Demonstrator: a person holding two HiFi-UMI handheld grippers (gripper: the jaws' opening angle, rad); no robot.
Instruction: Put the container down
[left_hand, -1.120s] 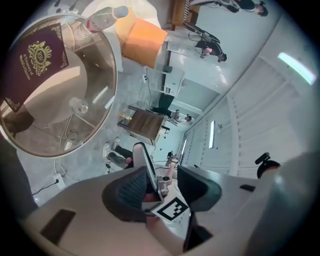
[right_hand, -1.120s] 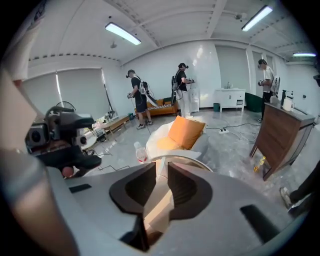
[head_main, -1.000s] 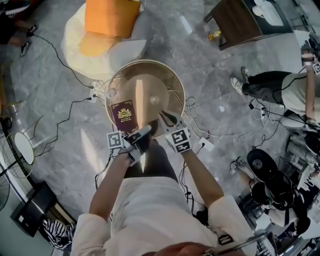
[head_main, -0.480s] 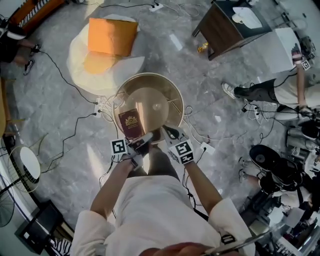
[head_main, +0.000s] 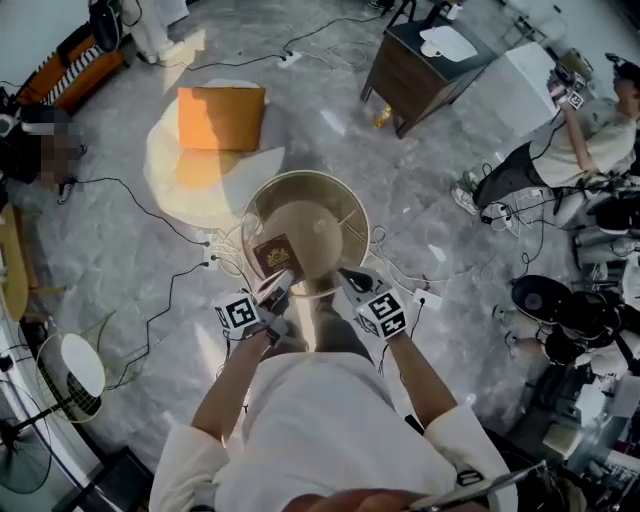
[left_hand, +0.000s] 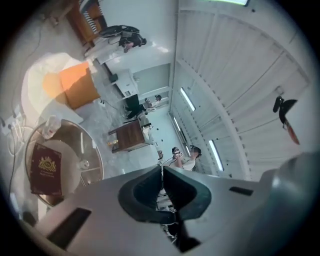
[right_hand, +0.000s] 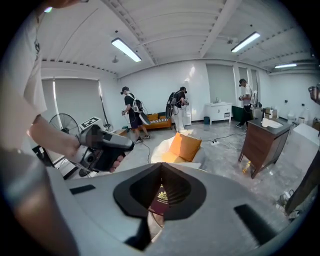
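Left gripper view: clear container (left_hand: 50, 126) sits on the glass table's (head_main: 352, 205) far-left rim, beyond the maroon booklet (head_main: 277, 257). Left gripper (head_main: 281, 284) is nearer; jaws just closed, nothing between. Right gripper (head_main: 349, 276) also closed, empty. Container looks already down.

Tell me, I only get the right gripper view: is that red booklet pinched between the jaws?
Observer: No. In the head view the booklet lies flat on a round table, with the right gripper off to its side.
Operator: Is the other gripper holding anything?
Observer: No. The left gripper view shows the left gripper with its jaws together and nothing between them.
Operator: Is anything else on that table?
Observer: Yes. The left gripper view shows a small clear container by the rim, beyond the booklet.
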